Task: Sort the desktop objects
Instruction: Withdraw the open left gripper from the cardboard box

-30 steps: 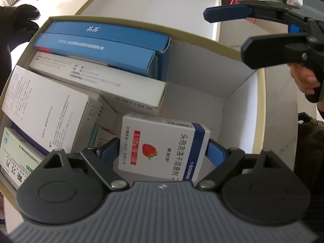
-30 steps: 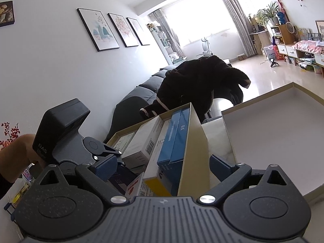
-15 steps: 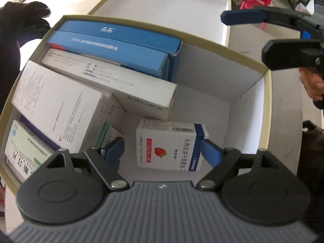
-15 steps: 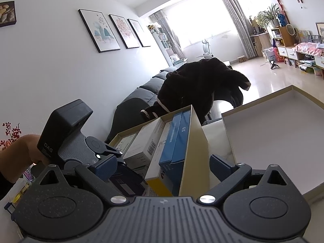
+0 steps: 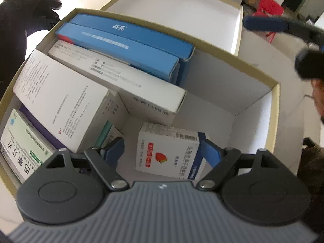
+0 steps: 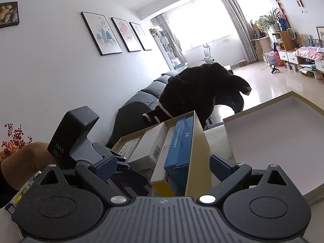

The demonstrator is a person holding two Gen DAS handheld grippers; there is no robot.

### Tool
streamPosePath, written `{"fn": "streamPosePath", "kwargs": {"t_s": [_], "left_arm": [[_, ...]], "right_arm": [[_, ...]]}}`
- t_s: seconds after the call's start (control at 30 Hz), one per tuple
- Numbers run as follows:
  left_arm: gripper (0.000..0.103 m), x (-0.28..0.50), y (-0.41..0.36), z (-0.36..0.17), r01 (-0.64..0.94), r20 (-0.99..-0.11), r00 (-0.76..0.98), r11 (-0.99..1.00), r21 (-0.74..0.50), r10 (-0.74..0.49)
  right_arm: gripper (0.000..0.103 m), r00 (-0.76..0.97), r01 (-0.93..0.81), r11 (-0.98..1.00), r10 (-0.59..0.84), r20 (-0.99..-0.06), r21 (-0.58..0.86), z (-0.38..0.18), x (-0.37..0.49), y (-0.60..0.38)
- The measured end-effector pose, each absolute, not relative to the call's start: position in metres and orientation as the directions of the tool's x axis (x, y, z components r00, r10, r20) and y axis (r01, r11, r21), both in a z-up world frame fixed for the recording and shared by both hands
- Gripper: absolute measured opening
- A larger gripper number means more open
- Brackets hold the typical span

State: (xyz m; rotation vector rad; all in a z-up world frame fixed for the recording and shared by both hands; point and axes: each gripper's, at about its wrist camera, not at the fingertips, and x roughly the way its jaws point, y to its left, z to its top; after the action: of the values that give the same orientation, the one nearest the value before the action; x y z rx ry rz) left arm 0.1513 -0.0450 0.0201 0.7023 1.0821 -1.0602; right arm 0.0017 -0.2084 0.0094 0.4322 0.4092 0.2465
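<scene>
Below, at lower centre of the left wrist view, the strawberry box (image 5: 169,151) lies in the storage box (image 5: 273,121), between the spread, empty left tongs (image 5: 162,154). Right tongs (image 6: 164,168) gape empty too.

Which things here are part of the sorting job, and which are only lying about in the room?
Part of the job:
- strawberry box, lying in the storage box
- two blue boxes and white boxes packed inside
- empty lid behind
- left gripper, open over the strawberry box
- right gripper, open

Just lying about:
- black coat
- sofa
- wall pictures
</scene>
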Motion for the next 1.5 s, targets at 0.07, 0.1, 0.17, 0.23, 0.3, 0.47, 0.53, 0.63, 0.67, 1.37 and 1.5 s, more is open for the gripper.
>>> {"fn": "streamPosePath", "kwargs": {"t_s": [0.07,0.1,0.17,0.23,0.3,0.47,0.53,0.63,0.67,1.37,1.5], "left_arm": [[0.082,0.146,-0.046,0.018,0.937,-0.944,0.101,0.348,-0.016,-0.315],[0.082,0.144,-0.046,0.017,0.939,-0.946,0.103,0.342,-0.009,-0.307],[0.082,0.139,-0.048,0.016,0.944,-0.949,0.131,0.327,0.032,-0.287],[0.081,0.138,-0.049,0.017,0.944,-0.950,0.142,0.326,0.047,-0.277],[0.080,0.138,-0.050,0.020,0.944,-0.951,0.143,0.328,0.047,-0.276],[0.076,0.136,-0.044,0.037,0.939,-0.940,0.153,0.341,0.042,-0.304],[0.076,0.136,-0.038,0.045,0.932,-0.933,0.165,0.361,0.040,-0.321],[0.076,0.134,-0.027,0.058,0.919,-0.921,0.186,0.393,0.039,-0.342],[0.077,0.133,-0.023,0.061,0.914,-0.918,0.195,0.404,0.043,-0.344],[0.080,0.110,0.016,0.047,0.840,-0.856,0.362,0.526,0.129,-0.368],[0.082,0.095,0.032,0.053,0.827,-0.847,0.384,0.545,0.139,-0.367]], "right_arm": [[0.099,0.891,-0.142,0.880,0.313,-0.329,0.454,0.009,0.002,-0.209],[0.099,0.891,-0.142,0.879,0.314,-0.328,0.455,0.009,0.002,-0.209],[0.099,0.891,-0.143,0.878,0.315,-0.326,0.456,0.009,0.002,-0.209],[0.099,0.891,-0.145,0.879,0.316,-0.326,0.455,0.009,0.002,-0.208],[0.099,0.891,-0.144,0.879,0.315,-0.327,0.455,0.010,0.001,-0.208],[0.099,0.894,-0.141,0.881,0.309,-0.324,0.452,0.012,-0.002,-0.208],[0.099,0.896,-0.141,0.882,0.306,-0.321,0.449,0.014,-0.004,-0.209],[0.099,0.897,-0.140,0.884,0.304,-0.321,0.447,0.016,-0.005,-0.207],[0.099,0.897,-0.142,0.884,0.306,-0.321,0.445,0.017,-0.006,-0.206],[0.100,0.889,-0.228,0.887,0.358,-0.286,0.402,0.043,-0.042,-0.158],[0.100,0.887,-0.242,0.888,0.366,-0.282,0.390,0.049,-0.052,-0.148]]}}
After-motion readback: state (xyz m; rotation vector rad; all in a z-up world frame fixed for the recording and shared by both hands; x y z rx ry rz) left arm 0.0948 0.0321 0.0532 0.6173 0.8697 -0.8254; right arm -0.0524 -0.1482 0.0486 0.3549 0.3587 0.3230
